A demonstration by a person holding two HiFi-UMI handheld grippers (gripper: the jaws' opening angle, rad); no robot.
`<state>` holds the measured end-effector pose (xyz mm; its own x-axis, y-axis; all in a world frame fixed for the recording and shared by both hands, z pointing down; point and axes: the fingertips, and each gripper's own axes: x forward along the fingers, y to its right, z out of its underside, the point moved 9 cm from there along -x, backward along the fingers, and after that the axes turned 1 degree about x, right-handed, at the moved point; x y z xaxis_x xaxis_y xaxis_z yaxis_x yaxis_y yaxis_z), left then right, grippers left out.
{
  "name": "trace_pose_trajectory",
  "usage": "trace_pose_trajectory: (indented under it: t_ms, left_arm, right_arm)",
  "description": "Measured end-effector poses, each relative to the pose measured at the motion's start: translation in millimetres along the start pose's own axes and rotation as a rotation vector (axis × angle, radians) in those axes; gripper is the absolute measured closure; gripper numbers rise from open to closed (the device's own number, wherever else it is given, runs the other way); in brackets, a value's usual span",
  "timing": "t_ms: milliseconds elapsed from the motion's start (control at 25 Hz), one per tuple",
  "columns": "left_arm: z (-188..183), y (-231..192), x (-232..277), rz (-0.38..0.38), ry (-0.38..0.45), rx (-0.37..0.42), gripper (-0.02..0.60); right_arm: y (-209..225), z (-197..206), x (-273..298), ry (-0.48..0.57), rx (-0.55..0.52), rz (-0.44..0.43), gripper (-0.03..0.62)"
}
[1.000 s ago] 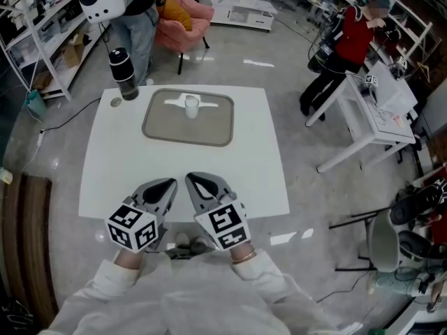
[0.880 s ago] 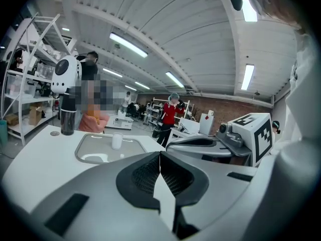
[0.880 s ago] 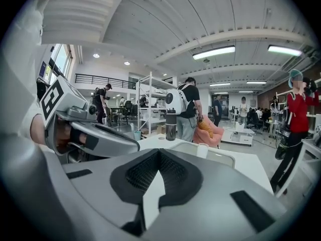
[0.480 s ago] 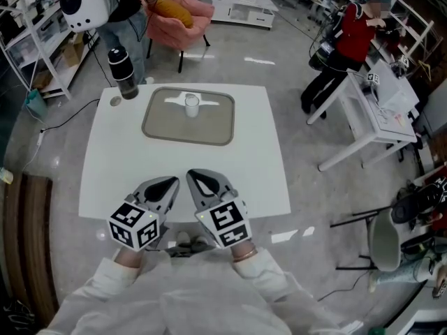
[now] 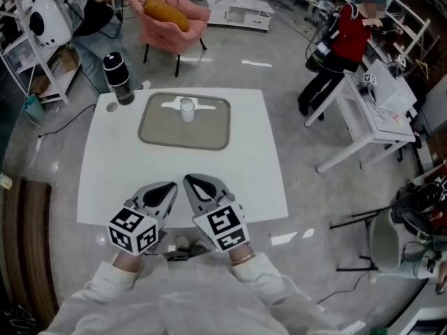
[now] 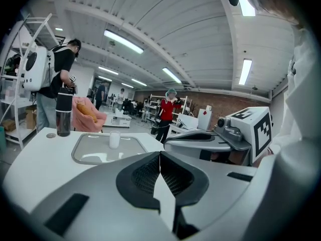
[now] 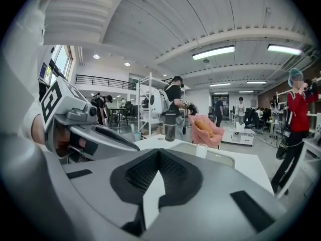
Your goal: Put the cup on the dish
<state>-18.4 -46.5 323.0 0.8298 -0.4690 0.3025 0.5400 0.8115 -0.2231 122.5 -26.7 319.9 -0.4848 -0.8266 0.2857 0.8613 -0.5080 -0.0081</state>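
White square tabletop (image 5: 234, 180) carried a grey rectangular dish (image 5: 167, 132) with the small white cup (image 5: 186, 109) upright inside it, so placement looked done. The left claw (image 5: 171, 186) and right claw (image 5: 188, 181) were pressed together, empty, well short of it.

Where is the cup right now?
In the head view the cup stands upright on the grey dish, near its far edge, on the far side of the table; the black bottle is off to its left.

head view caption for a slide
Jaws shut, left gripper and right gripper at the table edge; cup stands on the dish beyond.
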Motion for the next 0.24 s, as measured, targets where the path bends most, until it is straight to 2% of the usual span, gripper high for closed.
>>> trace_pose_trajectory:
  t_ms: [240]
  left_arm:
    - [-2.2, -4.3, -2.8, -0.011, 0.003, 0.007, 0.572]
  right_arm:
    - [0.1, -3.6, 2.8, 0.019, -0.003, 0.013, 0.580]
